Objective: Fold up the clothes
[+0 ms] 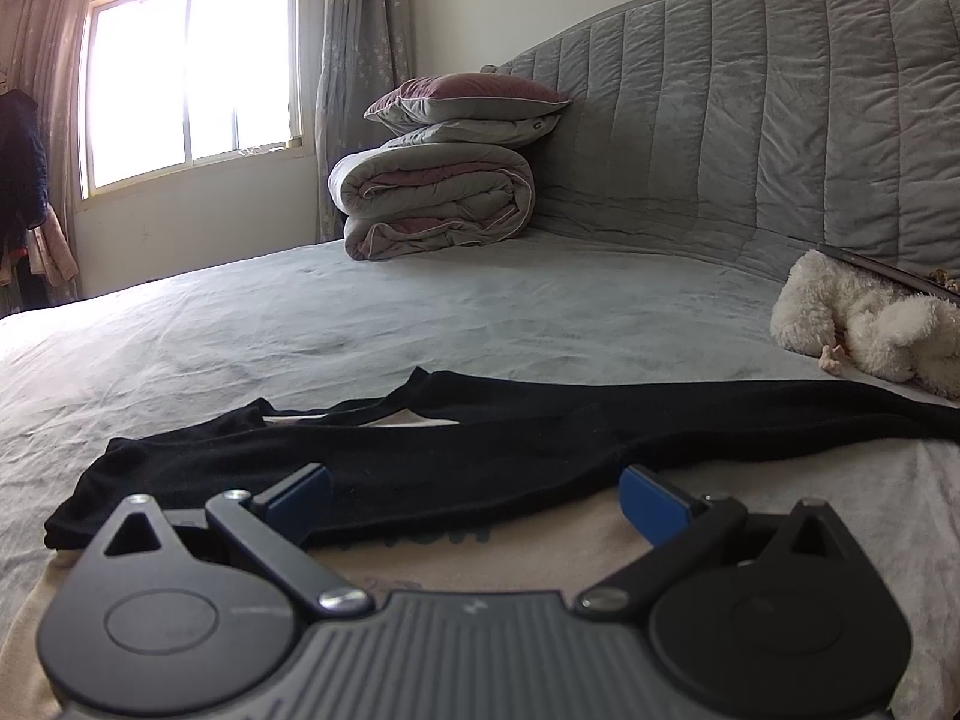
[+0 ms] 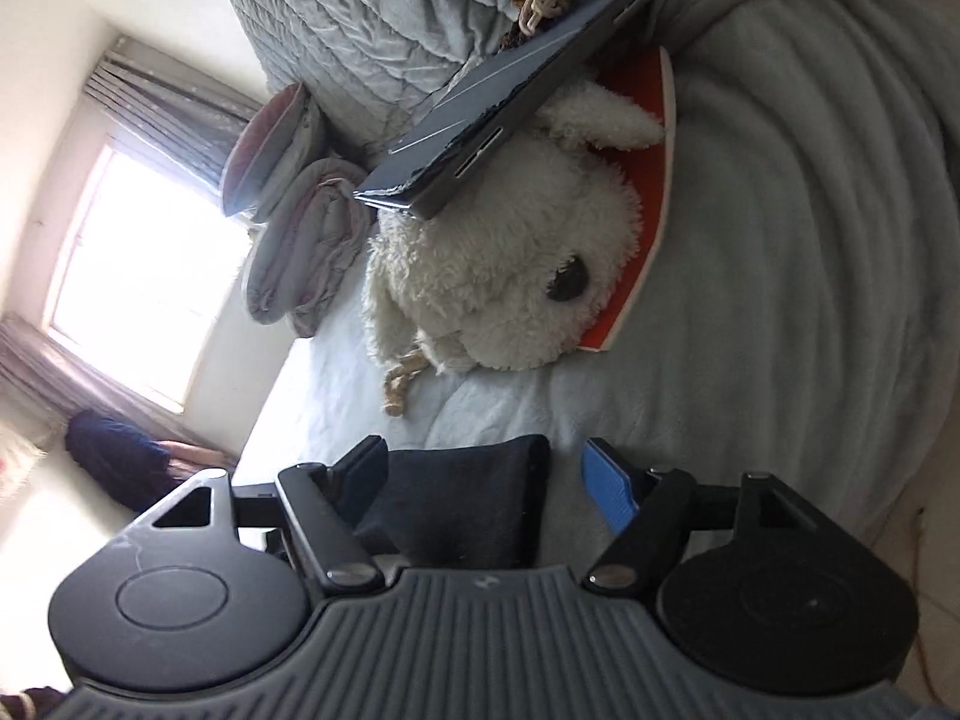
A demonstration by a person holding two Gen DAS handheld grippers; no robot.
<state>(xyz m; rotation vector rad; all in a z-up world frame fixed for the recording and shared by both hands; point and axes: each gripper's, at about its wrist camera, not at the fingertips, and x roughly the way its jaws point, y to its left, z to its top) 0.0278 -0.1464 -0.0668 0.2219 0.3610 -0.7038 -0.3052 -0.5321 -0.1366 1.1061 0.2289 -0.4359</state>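
A black garment (image 1: 510, 432) lies stretched across the grey bed sheet (image 1: 480, 312), over a cream garment (image 1: 480, 558) with dark lettering. My left gripper (image 1: 474, 498) hovers low over both near the front, open wide, and its blue pads (image 1: 651, 504) touch nothing. In the right wrist view, the dark end of the black garment (image 2: 468, 504) sits between the jaws of my right gripper (image 2: 486, 480), which is rolled onto its side. The dark cloth lies against the left finger, while a gap separates it from the blue pad (image 2: 606, 492) on the right. The jaws stand open.
A white plush toy (image 2: 498, 276) lies on the bed on an orange board (image 2: 651, 180), with a laptop (image 2: 510, 102) leaning on it. A folded quilt (image 1: 438, 204) and pillows (image 1: 468, 99) are stacked by the padded headboard (image 1: 750, 120). A window (image 1: 192, 78) is at the back left.
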